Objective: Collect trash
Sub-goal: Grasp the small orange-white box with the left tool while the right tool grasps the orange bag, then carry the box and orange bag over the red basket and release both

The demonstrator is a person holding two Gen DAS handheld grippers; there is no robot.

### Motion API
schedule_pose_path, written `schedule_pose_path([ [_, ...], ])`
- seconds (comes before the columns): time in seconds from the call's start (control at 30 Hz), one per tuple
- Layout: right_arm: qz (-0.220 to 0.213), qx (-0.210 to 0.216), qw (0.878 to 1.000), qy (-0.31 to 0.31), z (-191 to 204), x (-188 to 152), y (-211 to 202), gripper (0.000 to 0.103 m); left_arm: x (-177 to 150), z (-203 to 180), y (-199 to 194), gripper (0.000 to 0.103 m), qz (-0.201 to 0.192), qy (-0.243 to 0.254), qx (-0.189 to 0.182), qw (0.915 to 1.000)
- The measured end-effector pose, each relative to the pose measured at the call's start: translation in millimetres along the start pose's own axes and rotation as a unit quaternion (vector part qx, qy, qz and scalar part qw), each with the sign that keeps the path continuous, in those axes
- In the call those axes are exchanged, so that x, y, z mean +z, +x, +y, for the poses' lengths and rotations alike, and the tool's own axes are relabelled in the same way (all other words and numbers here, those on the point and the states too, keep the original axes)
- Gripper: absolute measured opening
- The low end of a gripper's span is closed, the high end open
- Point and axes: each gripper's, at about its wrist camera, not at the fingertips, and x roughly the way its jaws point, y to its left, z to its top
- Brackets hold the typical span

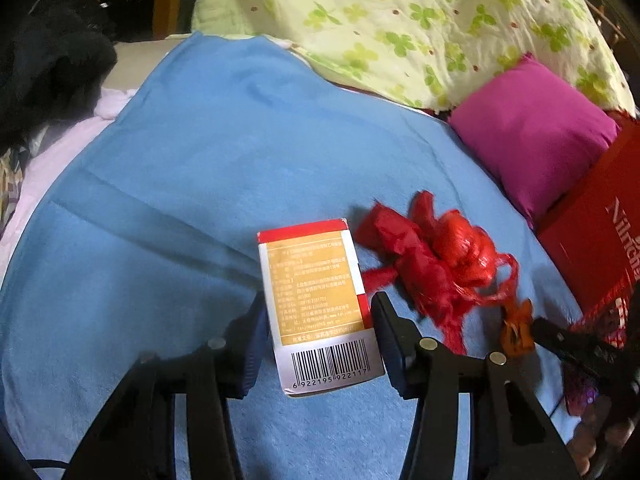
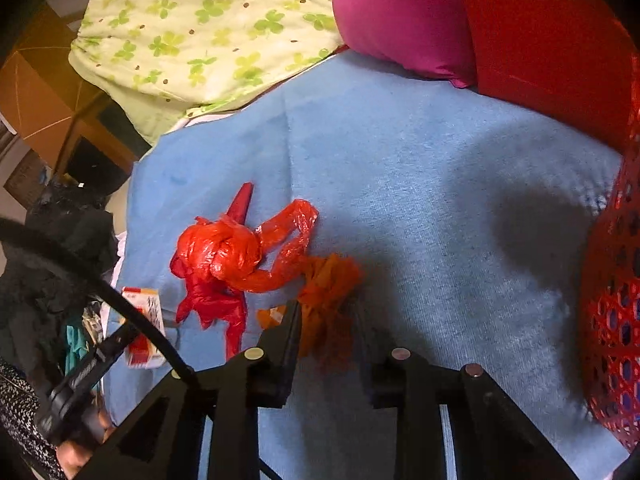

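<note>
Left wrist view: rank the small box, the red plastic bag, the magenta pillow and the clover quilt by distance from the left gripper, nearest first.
1. Small box: between the fingers of the left gripper.
2. Red plastic bag: just right of the box, on the blue blanket.
3. Magenta pillow: farther back, right.
4. Clover quilt: at the top, farthest.

Barcode 6922195922117 on carton (image 1: 320,304); "Nilnch" on red box (image 1: 600,236)
</note>
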Motion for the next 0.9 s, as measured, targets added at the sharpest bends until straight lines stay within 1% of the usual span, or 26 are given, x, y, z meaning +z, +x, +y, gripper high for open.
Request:
schedule_pose_path([
  [0.03,0.003,0.002,1.0,0.003,1,1,3,0.03,-2,-3,-1,0.052,0.0,0.007,-0.002,1.0],
  [0.1,0.007,0.006,1.0,0.013,1,2,10,0.034,-3,-7,-2,0.053,0.0,0.016,-0.001,0.9999],
  [0.13,0.01,0.006,1.0,0.018,1,3,14,0.044,-4,-8,-2,0.053,-0.001,0.02,0.001,0.9998],
  [0.17,0.012,0.01,0.999,0.028,1,3,18,0.062,-4,-9,-2,0.053,-0.001,0.023,0.003,0.9997],
  [0.2,0.005,0.014,0.999,0.034,0,2,20,0.064,-5,-9,-1,0.053,0.0,0.026,0.005,0.9996],
  [0.23,-0.001,0.013,0.999,0.03,2,1,22,0.063,-6,-9,0,0.053,0.003,0.027,0.005,0.9996],
  [0.27,-0.003,0.003,1.0,0.02,5,0,24,0.054,-6,-9,1,0.053,0.004,0.026,0.005,0.9996],
  [0.3,0.002,-0.013,1.0,0.006,9,-1,27,0.035,-7,-9,1,0.053,0.004,0.026,0.005,0.9996],
  [0.37,0.006,-0.025,1.0,-0.012,16,-6,30,0.03,-8,-10,-2,0.053,-0.002,0.032,0.008,0.9995],
  [0.47,-0.007,-0.037,0.998,-0.048,27,-11,24,0.027,-8,-14,-10,0.053,-0.017,0.044,0.007,0.9989],
  [0.6,-0.023,-0.026,0.997,-0.072,37,-17,6,0.027,-8,-18,-19,0.053,-0.033,0.05,0.008,0.9982],
  [0.77,-0.058,-0.024,0.994,-0.094,41,-22,-24,0.027,-15,-24,-34,0.053,-0.045,0.048,0.006,0.9978],
  [0.83,-0.072,-0.02,0.992,-0.098,42,-22,-38,0.027,-23,-33,-48,0.053,-0.067,0.06,0.013,0.9959],
  [0.9,-0.087,-0.026,0.99,-0.105,43,-23,-48,0.027,-31,-41,-59,0.053,-0.078,0.066,0.016,0.9946],
])
